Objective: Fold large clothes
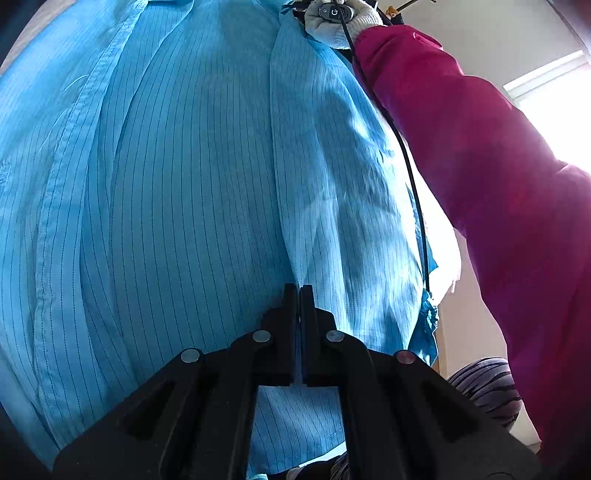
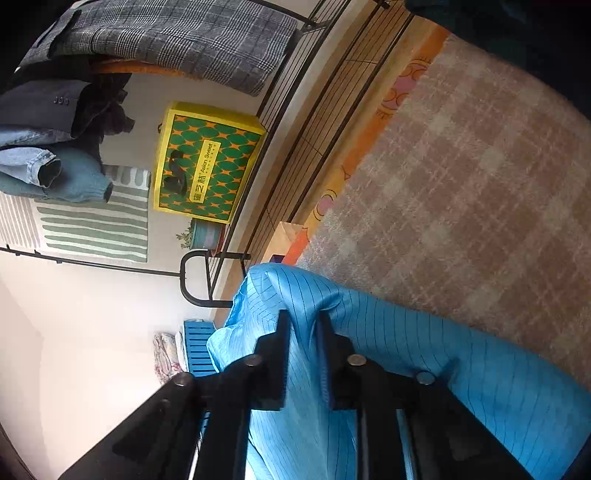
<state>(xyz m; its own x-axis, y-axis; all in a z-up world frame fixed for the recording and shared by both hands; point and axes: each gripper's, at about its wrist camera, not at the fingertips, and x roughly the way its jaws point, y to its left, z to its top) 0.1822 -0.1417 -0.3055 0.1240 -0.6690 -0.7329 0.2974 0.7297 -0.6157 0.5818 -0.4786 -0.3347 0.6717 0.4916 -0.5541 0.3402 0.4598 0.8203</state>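
where our left claw [image 1: 298, 291] comes to a point, its two black fingers [image 1: 288, 325] are pressed tight together with a thin fold of the blue shirt [image 1: 192, 192] pinched between them. we see the shirt filling almost all of the left wrist view, hanging in front of the claw like a big curtain, with thin dark stripes and a long stitched seam running down its left part. up past the top of the shirt we see a hand in a white glove [image 1: 341, 22] holding a black handle, and a pink sleeve [image 1: 480, 147] comes down the right side. a black cable [image 1: 413, 184] hangs along the edge of the cloth beside that sleeve.

our right claw [image 2: 303, 317] is pinching the blue shirt [image 2: 480, 369] too. a thick bunch of cloth sits between its fingers [image 2: 282, 354] and they squeeze it, so they do not quite meet. from there the shirt trails off to the right, over a pink and brown checked rug [image 2: 480, 166]. this view is tipped on its side. farther out we see a yellow and green box [image 2: 207, 162], a small plant pot [image 2: 205, 234], a black metal rack [image 2: 306, 122], a grey checked coat [image 2: 177, 37] and blue denim clothes [image 2: 48, 166].
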